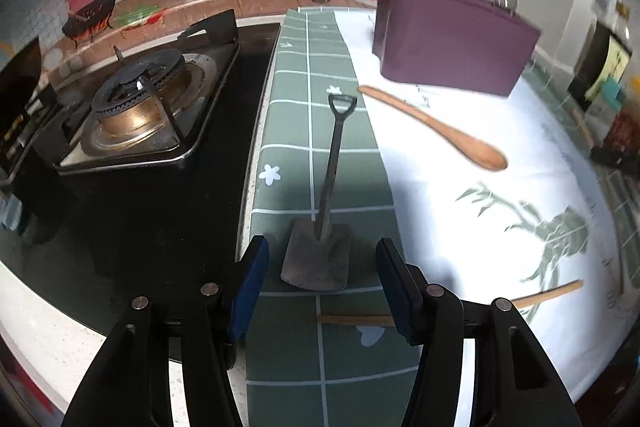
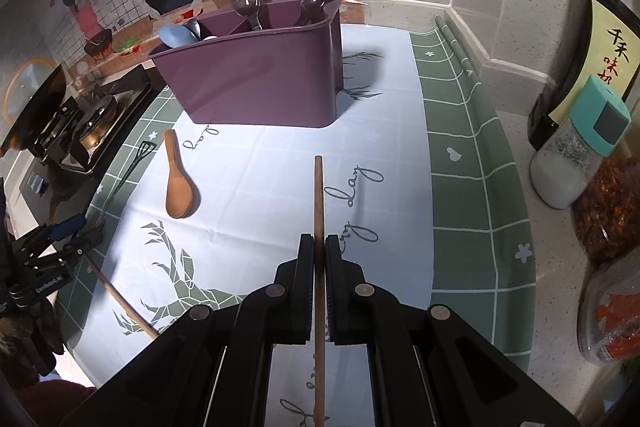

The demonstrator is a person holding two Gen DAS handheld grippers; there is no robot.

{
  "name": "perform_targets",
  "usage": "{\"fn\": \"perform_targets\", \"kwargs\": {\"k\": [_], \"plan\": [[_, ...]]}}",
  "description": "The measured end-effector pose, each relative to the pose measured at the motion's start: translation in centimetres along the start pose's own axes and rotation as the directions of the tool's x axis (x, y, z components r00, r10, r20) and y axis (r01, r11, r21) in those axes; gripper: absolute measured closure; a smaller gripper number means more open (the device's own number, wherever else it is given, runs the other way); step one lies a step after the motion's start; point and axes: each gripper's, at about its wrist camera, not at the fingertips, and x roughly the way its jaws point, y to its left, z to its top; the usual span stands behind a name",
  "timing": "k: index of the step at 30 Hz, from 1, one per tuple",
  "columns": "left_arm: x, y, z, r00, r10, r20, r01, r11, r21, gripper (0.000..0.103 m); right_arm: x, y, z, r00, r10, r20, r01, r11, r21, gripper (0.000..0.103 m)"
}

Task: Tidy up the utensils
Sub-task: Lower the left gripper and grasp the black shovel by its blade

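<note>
My left gripper (image 1: 322, 267) is open, its jaws on either side of the blade of a small dark shovel-shaped spatula (image 1: 330, 183) lying on the green mat. A wooden spoon (image 1: 440, 129) lies beyond it, and a wooden chopstick (image 1: 540, 293) lies near my right finger. My right gripper (image 2: 319, 247) is shut on a second wooden chopstick (image 2: 319, 195), held above the white mat and pointing at the purple utensil holder (image 2: 256, 79). The holder has metal spoons and a blue utensil in it. The wooden spoon (image 2: 178, 183), the spatula (image 2: 138, 157) and my left gripper (image 2: 60, 239) also show in the right wrist view.
A gas stove (image 1: 140, 107) stands left of the mat. The purple holder (image 1: 452, 39) stands at the back of the mat. Against the right wall are a salt shaker (image 2: 580, 155), a dark bottle (image 2: 580, 39) and jars of red chili (image 2: 612, 211).
</note>
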Motion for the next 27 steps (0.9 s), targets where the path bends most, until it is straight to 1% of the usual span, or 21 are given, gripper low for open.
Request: {"fn": "perform_targets", "kwargs": {"k": [2,5,6,8,9,12,14,20,23,27], "plan": [[0.0,-0.2,0.0,1.000,0.017,0.000,-0.017,1.000,0.006,0.046,-0.1,-0.1,-0.1,1.000,-0.005,0.003,0.005,1.000,0.007,0.098],[0.1,0.3,0.0,1.000,-0.004,-0.009,0.004,1.000,-0.024,0.047,-0.4,-0.6,-0.2,1.000,-0.007,0.008,0.007,1.000,0.020,0.098],[0.1,0.5,0.0,1.000,-0.010,-0.010,0.010,0.999,-0.035,0.050,-0.4,-0.7,-0.3,1.000,-0.008,0.009,0.008,1.000,0.025,0.098],[-0.1,0.8,-0.1,1.000,0.003,-0.006,-0.003,0.999,-0.047,0.059,-0.5,-1.0,-0.3,1.000,-0.008,0.011,0.008,0.999,0.033,0.098],[-0.2,1.0,-0.2,1.000,0.010,-0.003,-0.011,0.998,-0.056,0.068,-0.5,-1.1,-0.4,1.000,-0.009,0.011,0.009,0.999,0.037,0.098],[-0.7,1.6,-0.1,1.000,-0.008,0.011,0.009,0.995,-0.095,0.069,-0.5,-1.4,-0.4,1.000,-0.013,0.012,0.012,0.999,0.043,0.098],[-1.5,1.8,0.2,0.999,-0.005,0.035,0.008,0.995,-0.103,0.069,-0.5,-1.5,-0.4,1.000,-0.016,0.013,0.016,0.999,0.044,0.098],[-5.7,2.0,3.1,0.988,0.007,0.156,0.010,0.994,-0.108,0.070,-0.1,-1.6,-0.4,1.000,-0.008,-0.002,0.008,0.999,0.051,0.098],[-7.1,1.9,4.9,0.983,0.023,0.182,-0.003,0.994,-0.109,0.070,0.5,-1.6,-0.5,1.000,0.009,-0.017,-0.008,0.998,0.056,0.097],[-7.2,1.8,6.7,0.981,0.009,0.196,0.013,0.994,-0.110,0.070,1.2,-1.2,-0.5,0.999,0.016,-0.032,-0.015,0.999,0.038,0.094]]}}
